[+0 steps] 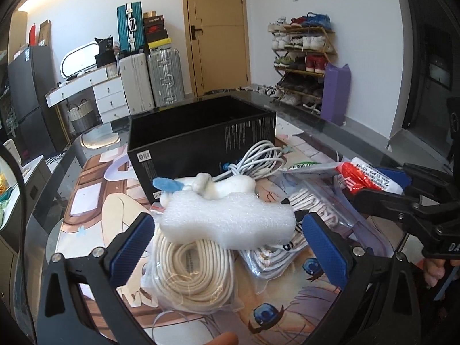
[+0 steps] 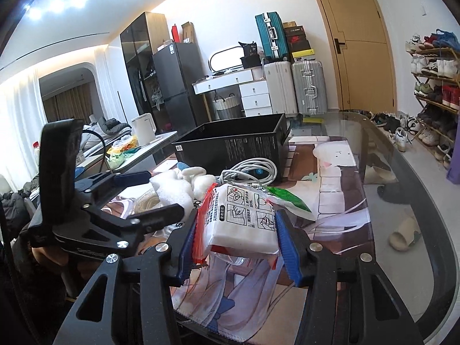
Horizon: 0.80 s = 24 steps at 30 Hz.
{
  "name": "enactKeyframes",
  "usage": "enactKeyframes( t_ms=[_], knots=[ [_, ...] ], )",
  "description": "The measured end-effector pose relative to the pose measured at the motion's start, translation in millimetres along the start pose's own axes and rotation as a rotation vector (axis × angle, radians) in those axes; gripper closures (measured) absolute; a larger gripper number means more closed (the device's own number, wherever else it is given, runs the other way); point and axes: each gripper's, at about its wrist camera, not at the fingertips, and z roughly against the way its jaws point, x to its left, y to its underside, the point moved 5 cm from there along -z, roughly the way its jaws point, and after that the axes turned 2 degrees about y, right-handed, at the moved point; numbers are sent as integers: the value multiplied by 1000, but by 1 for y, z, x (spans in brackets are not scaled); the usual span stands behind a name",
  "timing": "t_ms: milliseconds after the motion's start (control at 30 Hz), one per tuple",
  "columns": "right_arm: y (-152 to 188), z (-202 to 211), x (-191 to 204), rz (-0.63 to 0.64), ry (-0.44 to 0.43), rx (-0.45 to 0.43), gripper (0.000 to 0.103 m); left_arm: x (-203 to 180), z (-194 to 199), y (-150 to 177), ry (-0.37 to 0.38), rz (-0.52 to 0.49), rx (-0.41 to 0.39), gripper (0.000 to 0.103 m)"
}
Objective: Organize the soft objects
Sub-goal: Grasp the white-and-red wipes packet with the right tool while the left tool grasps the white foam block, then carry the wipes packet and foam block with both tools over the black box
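the right tongs are clamped on a soft white packet, lifted off the tabletop so it can go to the black box at the far side. the left tongs are wide apart around a white foam piece, not squeezing it. the foam rests on bagged cable coils, near the box, likely next to be picked.

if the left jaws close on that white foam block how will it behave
The white foam block looks airy, so probably very light and squashy. It sits loosely atop bagged cable coils, so a nudge may slide it off.
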Motion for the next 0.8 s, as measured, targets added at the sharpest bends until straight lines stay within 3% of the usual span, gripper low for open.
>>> enactKeyframes(
  t_ms=[67, 133, 800],
  knots=[
    [0, 0, 0, 3, 2, -1, 51, 0, 0, 0, 21, 14, -4, 2],
    [0, 0, 0, 3, 4, -2, 51, 0, 2, -1, 39, 24, -10, 15],
    [-32, 10, 18, 68, 10, -43, 51, 39, 47, -26, 18, 91, -123, 15]
  ],
)
